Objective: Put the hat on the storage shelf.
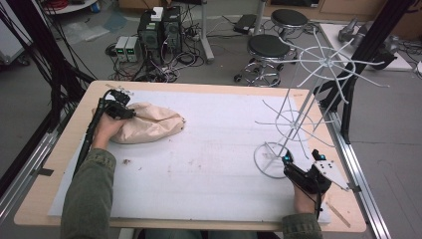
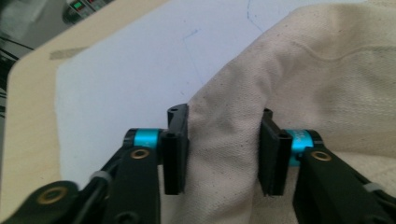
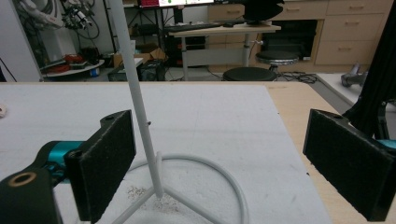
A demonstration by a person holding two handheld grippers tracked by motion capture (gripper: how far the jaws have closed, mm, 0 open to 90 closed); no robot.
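Cloth [image 1: 149, 125]: beige, crumpled heap, far-left on white mat [image 1: 214, 164]. Left gripper [image 1: 130, 113]: jaws pinching a raised fold of cloth, pads [image 2: 177, 154] against it. Rack [image 1: 298, 114]: white wire, right side, ring base on mat. Right gripper [image 1: 300, 162]: jaws wide, astride the rack's pole, touching nothing.

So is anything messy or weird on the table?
Yes. The beige cloth bag lies crumpled in a heap at the left, a fold pinched in the left hand-held gripper. The white wire rack leans instead of standing straight. Small crumbs are scattered on the white mat by its base.
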